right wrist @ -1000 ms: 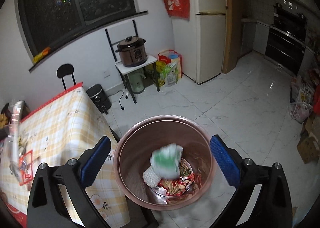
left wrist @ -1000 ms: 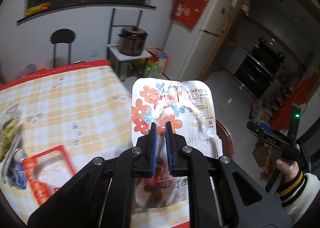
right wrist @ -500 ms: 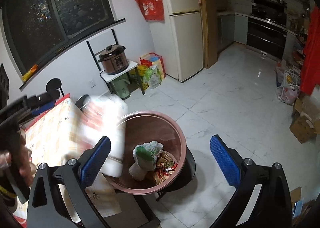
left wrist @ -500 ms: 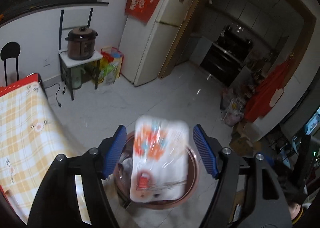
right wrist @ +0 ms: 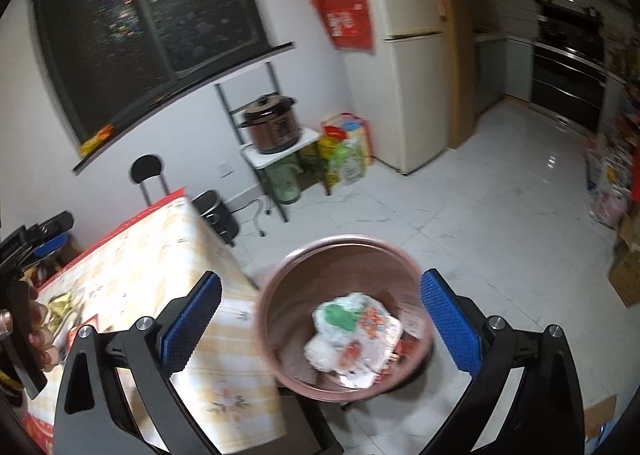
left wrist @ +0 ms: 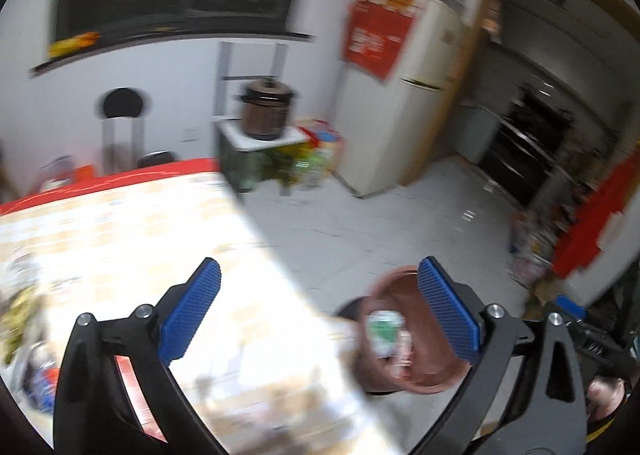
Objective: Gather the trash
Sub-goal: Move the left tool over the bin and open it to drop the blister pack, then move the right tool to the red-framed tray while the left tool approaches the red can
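My left tongs (left wrist: 318,311) have just been opening and now stand spread wide with nothing between the pads; the flowered wrapper (right wrist: 374,339) they carried lies in the brown bin (right wrist: 280,335), on top of a green-and-white bag (right wrist: 340,315) and some red scraps, so that piece of trash is where it belongs; I judge the drop finished. In the left wrist view, badly blurred, the tongs look across the counter (left wrist: 120,239) with its checked yellow cloth, the bin low on the right just past the counter's edge; that placing makes sense, since litter can go off the counter and into the bin with one short reach.

My right tongs (right wrist: 320,319) are spread too, empty, held above the bin's mouth with its rim showing between the pads; they frame the bin without touching it, which I take as waiting clear of the drop rather than working.

On the near left of the counter more litter remains: a red-edged packet (right wrist: 82,329) and something yellowish (right wrist: 60,303) beside it, too blurred to name; the person's hand (right wrist: 38,339) on the other handle shows at the left edge of the right wrist view. I reckon the task is partly done; the next call is to bring one pair of open tongs back over that cluster. The risk I see is thin film slipping between the pads, so a pinch on a folded edge seems wiser.

Far off, a cooker (right wrist: 272,127) on a small stand and a fridge (right wrist: 404,55) play no part.
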Action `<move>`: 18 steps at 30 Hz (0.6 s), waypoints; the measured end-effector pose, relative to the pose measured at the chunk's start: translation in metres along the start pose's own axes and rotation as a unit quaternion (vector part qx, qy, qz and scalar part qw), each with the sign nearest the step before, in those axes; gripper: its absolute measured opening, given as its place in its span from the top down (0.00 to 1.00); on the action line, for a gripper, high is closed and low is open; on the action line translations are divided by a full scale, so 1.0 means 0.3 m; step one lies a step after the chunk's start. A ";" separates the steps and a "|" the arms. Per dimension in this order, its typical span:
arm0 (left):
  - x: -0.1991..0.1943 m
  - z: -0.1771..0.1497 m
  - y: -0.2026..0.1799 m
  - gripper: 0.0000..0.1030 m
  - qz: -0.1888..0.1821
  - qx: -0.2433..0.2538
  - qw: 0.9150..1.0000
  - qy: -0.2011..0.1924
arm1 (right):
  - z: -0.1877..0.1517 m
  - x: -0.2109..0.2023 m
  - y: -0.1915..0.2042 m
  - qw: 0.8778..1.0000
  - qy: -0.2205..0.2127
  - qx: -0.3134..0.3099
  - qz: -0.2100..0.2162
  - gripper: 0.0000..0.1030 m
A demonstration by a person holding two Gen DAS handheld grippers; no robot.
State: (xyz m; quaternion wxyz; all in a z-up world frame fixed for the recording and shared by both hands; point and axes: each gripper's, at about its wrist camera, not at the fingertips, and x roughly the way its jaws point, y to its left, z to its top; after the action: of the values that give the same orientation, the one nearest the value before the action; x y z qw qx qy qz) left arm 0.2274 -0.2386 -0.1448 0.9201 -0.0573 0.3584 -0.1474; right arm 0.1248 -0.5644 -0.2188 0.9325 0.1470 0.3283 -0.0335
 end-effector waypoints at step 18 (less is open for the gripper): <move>-0.744 -0.404 0.940 0.06 0.266 -0.192 0.944 -0.021 | -0.170 0.246 0.843 0.964 0.119 -0.150 0.187 0.05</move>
State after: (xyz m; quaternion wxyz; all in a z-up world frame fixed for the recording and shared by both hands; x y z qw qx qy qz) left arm 0.0542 0.0989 -0.1503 0.9049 -0.1382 0.3624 0.1754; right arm 0.1919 -0.3053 -0.2386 0.8877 0.0673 0.4048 0.2089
